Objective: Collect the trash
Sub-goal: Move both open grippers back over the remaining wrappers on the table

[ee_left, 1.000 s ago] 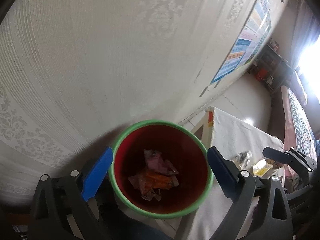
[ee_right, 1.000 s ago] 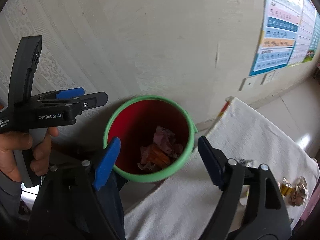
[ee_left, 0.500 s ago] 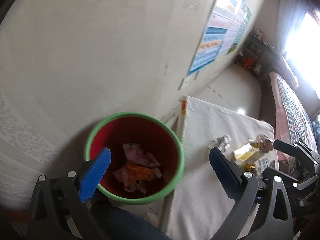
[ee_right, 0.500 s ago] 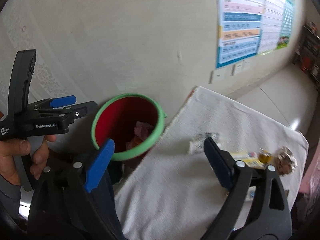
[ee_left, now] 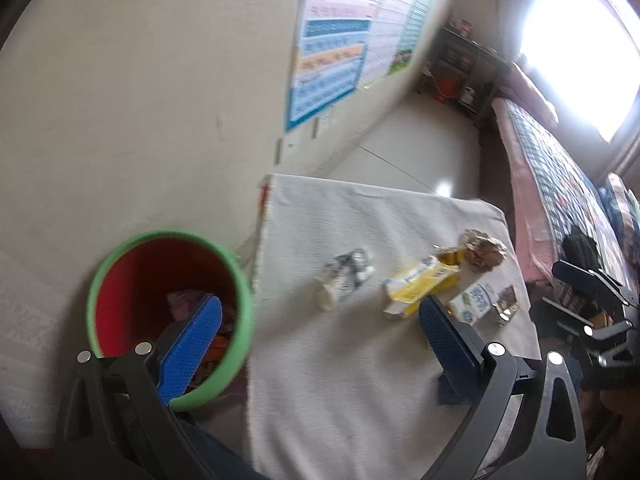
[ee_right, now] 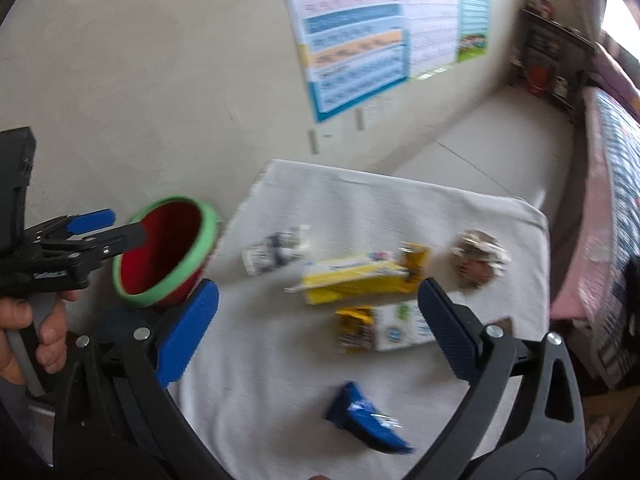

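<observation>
Trash is lying on the white cloth-covered table [ee_right: 400, 208]: a crumpled white wrapper [ee_right: 276, 249], a flattened yellow carton [ee_right: 356, 276], a white and green carton [ee_right: 396, 326], a crumpled foil ball [ee_right: 478, 258] and a blue wrapper [ee_right: 368, 420]. We are holding our right gripper [ee_right: 316, 328] above them, its jaws opening with nothing between. Our left gripper [ee_left: 318, 338] is standing wide, empty, beside the red bucket with green rim [ee_left: 168, 240], which is holding wrappers.

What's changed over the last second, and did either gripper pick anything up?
Both grippers swung from over the red bin toward the cloth-covered table. The right gripper is opening with nothing between its fingers; the left gripper is open and empty too. Bin, its trash and the table litter stayed put.
</observation>
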`<state>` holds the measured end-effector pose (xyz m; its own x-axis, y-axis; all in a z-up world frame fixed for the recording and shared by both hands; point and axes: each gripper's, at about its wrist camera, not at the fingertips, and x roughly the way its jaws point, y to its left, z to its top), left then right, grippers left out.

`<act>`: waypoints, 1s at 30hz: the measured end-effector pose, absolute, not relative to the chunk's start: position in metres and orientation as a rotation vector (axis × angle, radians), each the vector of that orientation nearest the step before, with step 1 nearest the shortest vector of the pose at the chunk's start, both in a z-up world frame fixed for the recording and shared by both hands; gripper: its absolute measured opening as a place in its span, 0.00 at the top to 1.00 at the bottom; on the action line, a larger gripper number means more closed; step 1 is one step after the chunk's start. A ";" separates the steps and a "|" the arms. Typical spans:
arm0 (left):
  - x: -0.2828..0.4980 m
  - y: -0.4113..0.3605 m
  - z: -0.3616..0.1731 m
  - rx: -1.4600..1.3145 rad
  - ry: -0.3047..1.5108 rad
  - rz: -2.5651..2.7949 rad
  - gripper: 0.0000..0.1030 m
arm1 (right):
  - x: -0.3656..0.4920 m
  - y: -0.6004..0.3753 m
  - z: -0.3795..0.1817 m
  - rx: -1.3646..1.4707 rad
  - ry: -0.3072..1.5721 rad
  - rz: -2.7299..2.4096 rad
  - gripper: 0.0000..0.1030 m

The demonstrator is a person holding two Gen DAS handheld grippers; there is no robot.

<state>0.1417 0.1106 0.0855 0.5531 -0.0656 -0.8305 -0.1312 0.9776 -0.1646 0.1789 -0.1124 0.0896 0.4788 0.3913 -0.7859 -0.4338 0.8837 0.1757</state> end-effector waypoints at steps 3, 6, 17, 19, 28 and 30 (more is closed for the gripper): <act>0.152 0.093 0.080 -0.198 1.007 0.012 0.08 | 0.184 -0.136 0.084 -0.024 0.954 0.459 0.05; 0.159 0.082 0.072 -0.184 1.030 0.002 0.08 | 0.191 -0.158 0.078 -0.002 0.964 0.417 0.05; 0.192 0.065 0.036 -0.091 1.139 0.014 0.08 | 0.221 -0.204 0.055 0.042 1.017 0.323 0.05; 0.199 0.064 0.027 -0.068 1.160 0.017 0.08 | 0.228 -0.207 0.048 0.039 1.032 0.316 0.05; 0.229 0.057 -0.017 0.024 1.243 0.018 0.08 | 0.263 -0.210 0.013 0.011 1.109 0.292 0.05; 0.236 0.060 -0.031 0.027 1.265 0.021 0.08 | 0.271 -0.209 0.005 0.001 1.124 0.288 0.05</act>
<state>0.2357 0.0596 -0.0306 0.3006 0.0303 -0.9533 -0.0010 0.9995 0.0314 0.2706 -0.2091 0.0050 0.3995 0.2282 -0.8879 -0.2267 0.9630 0.1455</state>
